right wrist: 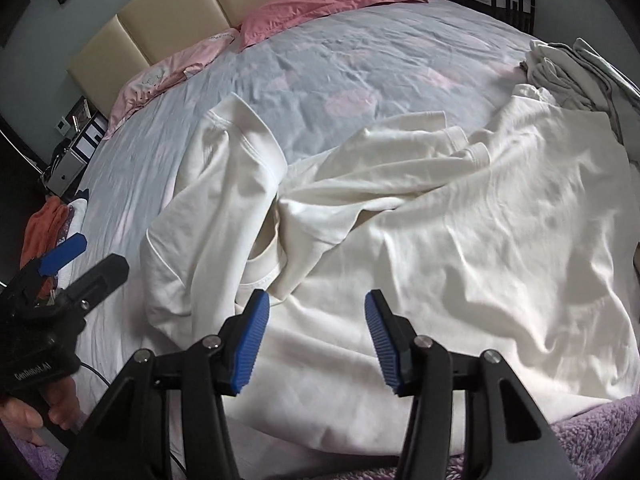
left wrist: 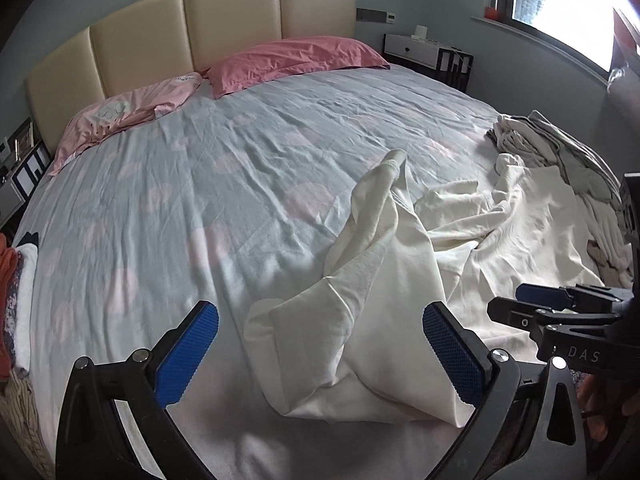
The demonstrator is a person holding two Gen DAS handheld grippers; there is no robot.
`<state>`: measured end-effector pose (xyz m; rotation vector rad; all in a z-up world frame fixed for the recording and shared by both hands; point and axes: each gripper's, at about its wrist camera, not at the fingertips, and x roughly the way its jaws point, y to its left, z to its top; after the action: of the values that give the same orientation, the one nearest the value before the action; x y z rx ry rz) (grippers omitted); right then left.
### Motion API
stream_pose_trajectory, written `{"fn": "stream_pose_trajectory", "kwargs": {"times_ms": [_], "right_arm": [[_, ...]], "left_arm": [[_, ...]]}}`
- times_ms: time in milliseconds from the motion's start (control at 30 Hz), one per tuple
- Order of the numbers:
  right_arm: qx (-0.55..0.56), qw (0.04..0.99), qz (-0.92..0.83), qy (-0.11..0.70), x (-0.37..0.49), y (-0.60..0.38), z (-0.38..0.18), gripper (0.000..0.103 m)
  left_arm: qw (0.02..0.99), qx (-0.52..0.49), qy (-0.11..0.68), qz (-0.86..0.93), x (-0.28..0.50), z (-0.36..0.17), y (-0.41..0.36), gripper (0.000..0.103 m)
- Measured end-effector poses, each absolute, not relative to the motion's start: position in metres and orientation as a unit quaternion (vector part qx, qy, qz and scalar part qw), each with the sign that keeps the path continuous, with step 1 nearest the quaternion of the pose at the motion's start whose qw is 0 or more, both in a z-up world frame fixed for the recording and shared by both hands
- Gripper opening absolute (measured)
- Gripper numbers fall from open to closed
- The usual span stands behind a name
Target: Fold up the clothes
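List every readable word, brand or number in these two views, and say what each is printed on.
"DAS": white letters on the black body of the right hand-held gripper, seen from the left wrist view; cut off at the frame edge.
"GenRobot.AI": on the black body of the left hand-held gripper, right wrist view; small, slightly soft.
Print on the pale pink pillowcase: too blurred to read.

So my bed has a wrinkly grey-blue sheet with pale pink blotches. At the head edge, against the cream padded headboard, there's a darker pink pillow with a lighter pink pillow beside it. A white nightstand sits past the far right corner, under the window. A purple fuzzy blanket lies along the near edge.
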<state>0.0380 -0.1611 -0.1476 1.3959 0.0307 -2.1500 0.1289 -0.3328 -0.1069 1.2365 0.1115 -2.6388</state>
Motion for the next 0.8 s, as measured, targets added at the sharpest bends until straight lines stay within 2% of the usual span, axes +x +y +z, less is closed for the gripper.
{"fn": "stream_pose_trajectory", "kwargs": {"times_ms": [233,533,733,800], "right_arm": [[0.548,0.294,-0.783,-0.007,0.033,-0.160,-0.164,0.049],[0.580,0.252,-0.772,-0.063,0.017,-0.139,-0.176,0.049],[0.592,0.246,-0.765,-0.055,0.014,-0.145,-0.183,0.049],[0.596,0.245,-0.763,-0.051,0.013,-0.148,-0.185,0.049]], "left_arm": [[0.129,0.415,0.026,-0.900,0.120,-0.113,-0.327,0.103],[0.127,0.415,0.020,-0.901,0.115,-0.120,-0.328,0.103],[0.119,0.413,0.004,-0.903,0.110,-0.122,-0.324,0.103],[0.117,0.414,0.001,-0.903,0.107,-0.124,-0.325,0.098]]}}
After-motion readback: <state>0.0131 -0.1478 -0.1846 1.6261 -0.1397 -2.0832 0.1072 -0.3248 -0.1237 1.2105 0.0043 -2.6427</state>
